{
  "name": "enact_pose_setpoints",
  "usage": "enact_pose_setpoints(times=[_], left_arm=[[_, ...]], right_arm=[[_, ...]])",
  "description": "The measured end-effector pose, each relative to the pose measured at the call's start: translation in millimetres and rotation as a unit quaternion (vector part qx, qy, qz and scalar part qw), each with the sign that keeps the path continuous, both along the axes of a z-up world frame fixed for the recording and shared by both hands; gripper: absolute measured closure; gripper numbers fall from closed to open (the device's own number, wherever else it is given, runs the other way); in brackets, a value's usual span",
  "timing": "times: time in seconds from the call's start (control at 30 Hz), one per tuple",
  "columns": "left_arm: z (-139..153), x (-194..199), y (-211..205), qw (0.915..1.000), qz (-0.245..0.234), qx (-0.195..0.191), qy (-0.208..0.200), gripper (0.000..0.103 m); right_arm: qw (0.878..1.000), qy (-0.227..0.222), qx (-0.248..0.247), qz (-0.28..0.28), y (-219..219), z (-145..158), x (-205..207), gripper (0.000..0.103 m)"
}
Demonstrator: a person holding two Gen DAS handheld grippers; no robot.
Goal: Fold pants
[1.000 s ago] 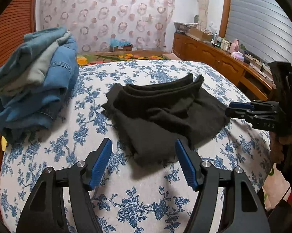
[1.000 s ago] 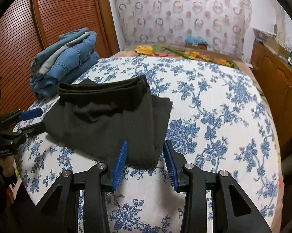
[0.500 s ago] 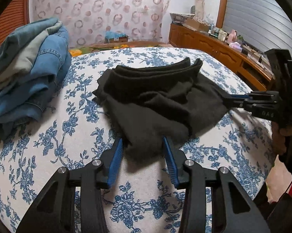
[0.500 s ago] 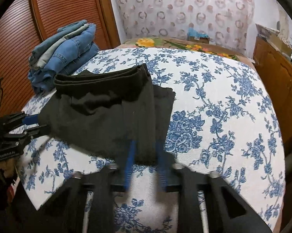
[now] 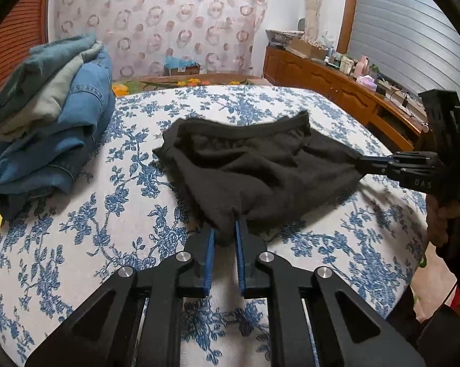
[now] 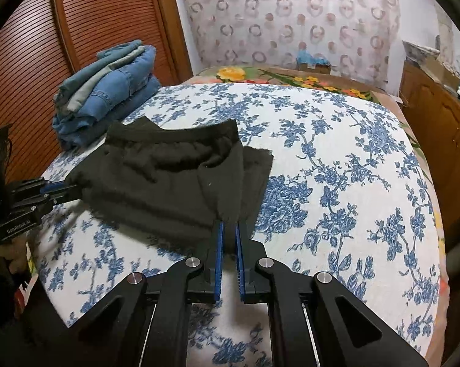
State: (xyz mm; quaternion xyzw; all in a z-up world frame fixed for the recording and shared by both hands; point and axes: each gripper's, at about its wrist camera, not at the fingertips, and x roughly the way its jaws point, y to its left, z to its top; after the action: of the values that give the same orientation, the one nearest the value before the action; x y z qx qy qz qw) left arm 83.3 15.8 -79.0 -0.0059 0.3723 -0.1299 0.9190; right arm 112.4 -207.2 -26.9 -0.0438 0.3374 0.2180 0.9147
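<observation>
Pants [image 5: 260,168] are pinched by left gripper [image 5: 224,226] and right gripper [image 6: 228,226], both just closing; only right view shows louvred doors [image 6: 46,46].

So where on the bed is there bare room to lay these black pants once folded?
Widest free patch: the floral bedspread right of the black pants, out to the wooden cabinets. A narrower strip lies between the pants and the floral blanket. The left side is crowded by the denim pile. Left gripper and right gripper both clamp the pants' near edge.

Probably a home bedroom: floral-sheeted bed [image 6: 352,168], slatted wardrobe doors [image 6: 46,46], cluttered wooden dresser [image 5: 337,82].
</observation>
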Motion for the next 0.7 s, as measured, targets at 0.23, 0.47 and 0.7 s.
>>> enact_pose_setpoints(times=[0.23,0.47,0.7], left_arm=[[11,-30,-1,0.9999,-0.010,-0.007,-0.010,0.090],[18,-54,-7,0.9997,-0.021,-0.002,-0.010,0.090],[16,-66,-11,0.9997,-0.024,0.003,-0.001,0.090]], right_arm=[[1.000,-0.016,0.009,0.015,-6,10,-35,0.096],[0.999,-0.021,0.010,0.023,-12,10,-65,0.096],[0.999,-0.021,0.006,0.027,-18,8,-83,0.096]])
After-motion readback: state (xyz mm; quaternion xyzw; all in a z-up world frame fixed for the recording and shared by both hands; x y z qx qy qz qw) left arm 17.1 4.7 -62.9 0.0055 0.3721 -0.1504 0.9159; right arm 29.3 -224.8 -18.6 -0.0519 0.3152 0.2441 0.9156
